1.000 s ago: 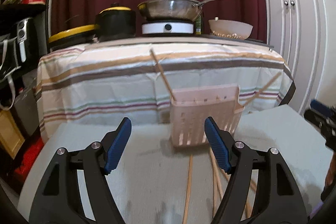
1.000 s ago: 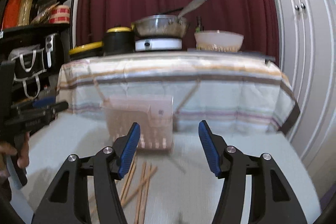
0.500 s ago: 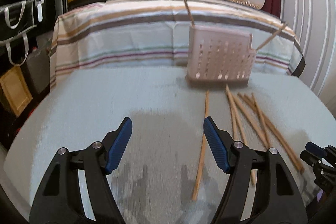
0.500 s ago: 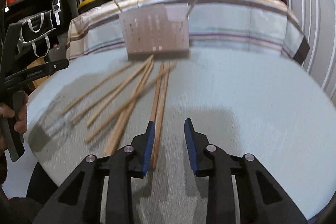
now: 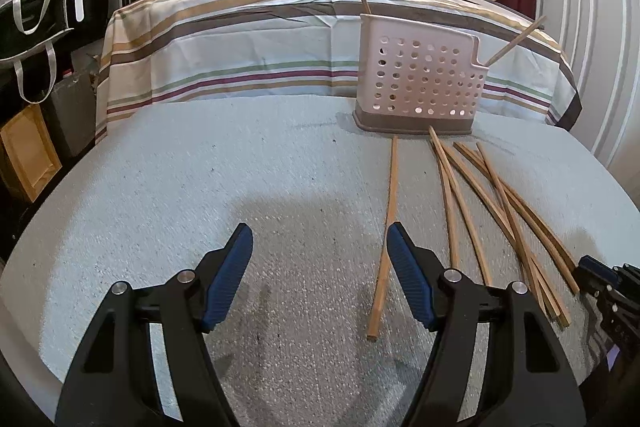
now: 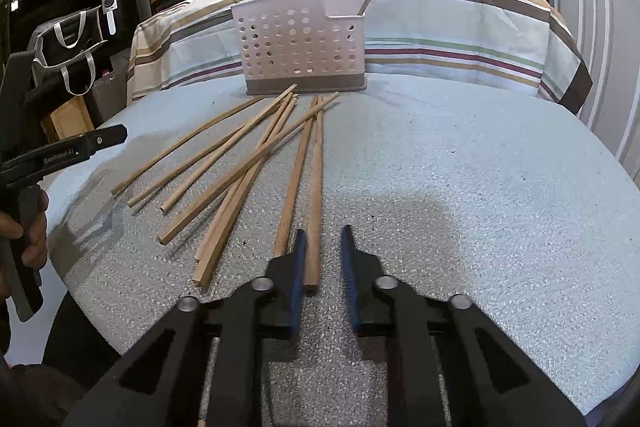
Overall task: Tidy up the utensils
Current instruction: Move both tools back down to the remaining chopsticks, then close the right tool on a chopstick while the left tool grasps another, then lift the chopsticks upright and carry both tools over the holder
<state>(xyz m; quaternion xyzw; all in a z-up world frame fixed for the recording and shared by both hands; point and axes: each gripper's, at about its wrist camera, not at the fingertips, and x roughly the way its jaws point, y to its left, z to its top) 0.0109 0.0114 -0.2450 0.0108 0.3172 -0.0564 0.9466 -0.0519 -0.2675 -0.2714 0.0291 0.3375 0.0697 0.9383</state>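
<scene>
On the table (image 6: 460,187): a pale textured sheet covers it; a striped cloth (image 6: 440,27) hangs behind, off a second surface
Holder: a pink perforated basket (image 6: 300,43) stands upright at the far edge; two sticks already lean out of it, one at each end
Loose chopsticks (image 6: 240,167): fanned on the sheet in front of the basket, several crossing; tips just short of its base
Chosen stick: the rightmost chopstick (image 6: 316,187) lies nearly straight toward the basket; its near end sits between the right claw's pads
Right claw (image 6: 323,241): jaws have just been closing, now narrow; the left pad seems to touch the stick, the right pad shows a gap, so a firm pinch cannot be confirmed
Left claw (image 5: 320,239): spread wide over bare sheet, holding nothing; a lone chopstick (image 5: 386,223) lies just beside its right pad
Advice for the step: judged best to finish the squeeze on one stick only, keeping clear of its close neighbour; lift the near end first, then tilt upright before lowering into a compartment
</scene>
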